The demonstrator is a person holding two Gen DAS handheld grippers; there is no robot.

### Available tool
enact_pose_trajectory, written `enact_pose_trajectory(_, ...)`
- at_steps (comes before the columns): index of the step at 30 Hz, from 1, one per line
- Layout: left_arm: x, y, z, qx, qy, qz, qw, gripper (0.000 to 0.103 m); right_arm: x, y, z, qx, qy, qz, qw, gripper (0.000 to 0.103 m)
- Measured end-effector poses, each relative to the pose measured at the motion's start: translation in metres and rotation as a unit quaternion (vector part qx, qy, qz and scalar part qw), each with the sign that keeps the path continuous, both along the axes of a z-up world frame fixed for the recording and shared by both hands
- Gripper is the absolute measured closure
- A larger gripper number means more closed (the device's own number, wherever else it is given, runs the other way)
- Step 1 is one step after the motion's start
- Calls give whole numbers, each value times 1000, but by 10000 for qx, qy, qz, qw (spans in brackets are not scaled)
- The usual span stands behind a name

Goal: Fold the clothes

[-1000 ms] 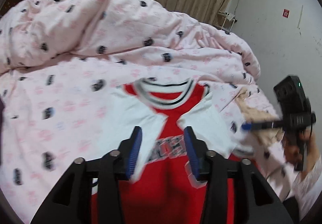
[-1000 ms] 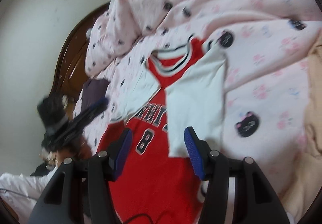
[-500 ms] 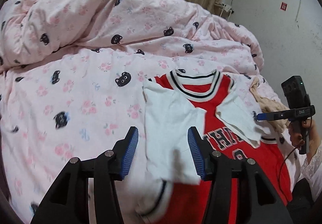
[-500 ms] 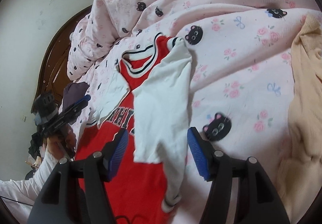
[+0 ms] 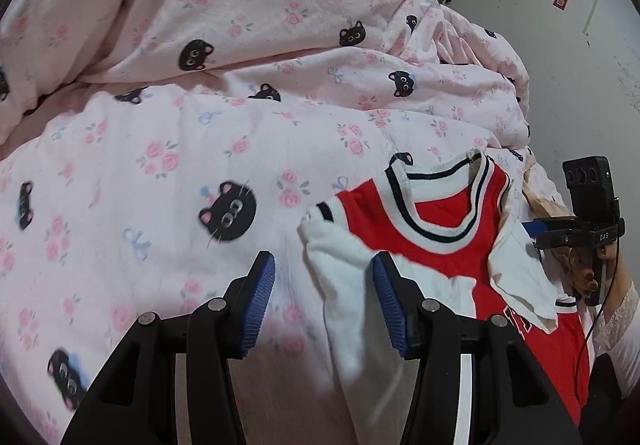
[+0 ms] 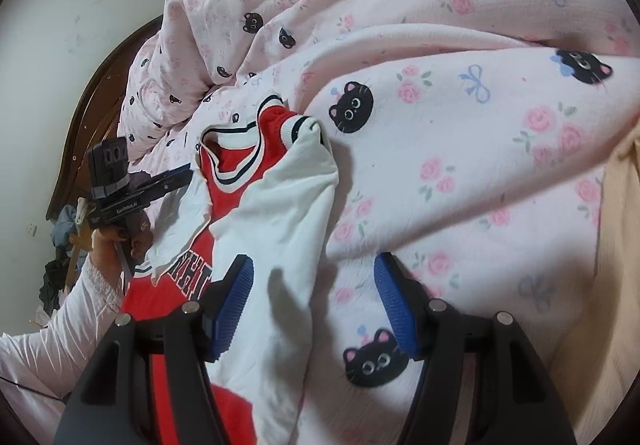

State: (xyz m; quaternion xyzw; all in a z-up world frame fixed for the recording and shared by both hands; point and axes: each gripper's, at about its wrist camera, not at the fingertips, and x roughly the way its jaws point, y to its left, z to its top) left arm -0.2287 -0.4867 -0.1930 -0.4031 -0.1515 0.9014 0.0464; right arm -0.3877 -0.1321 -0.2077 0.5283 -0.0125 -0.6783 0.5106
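Lying on the pink quilt (image 5: 168,165), the jersey (image 5: 436,221) sits at 3 o'clock in the left view and 9 o'clock in the right, white sleeves folded over the red front; the left gripper (image 5: 324,309) hangs spread, grasping nothing, one sleeve (image 5: 348,285) between its fingers; the right gripper (image 6: 316,309) is likewise released above the other sleeve (image 6: 288,213); a beige cloth (image 6: 616,245) lies at 3 o'clock.

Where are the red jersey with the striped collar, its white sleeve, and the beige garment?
red jersey with striped collar (image 5: 432,211), left wrist view, on the red chest below the collar.
white sleeve (image 6: 288,213), right wrist view, on its middle.
beige garment (image 6: 616,245), right wrist view, on its left part.
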Motion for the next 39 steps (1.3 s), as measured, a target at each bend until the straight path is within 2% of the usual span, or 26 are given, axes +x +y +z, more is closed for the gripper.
enact_pose_trajectory(13, -25, -3, -11, 168, 144, -339, 9992, 60, -16, -21, 3, -177, 454, -56, 9988, 37)
enact_pose_trajectory(20, -28, -6, -16, 385, 159, -373, 9984, 60, -21, -35, 1, -370, 545, -105, 9978, 37)
enact_pose_trajectory(24, -30, -8, -18, 460, 162, -376, 9981, 64, -21, -42, -1, -490, 549, -176, 9971, 37)
enact_pose_trajectory(34, -26, -11, -18, 550, 248, -311, 9977, 65, -21, -33, -3, -605, 467, -278, 9967, 38)
enact_pose_trajectory(39, 0, -15, 1, 561, 472, -65, 9973, 65, -21, -7, 13, -644, 472, -712, 9943, 38)
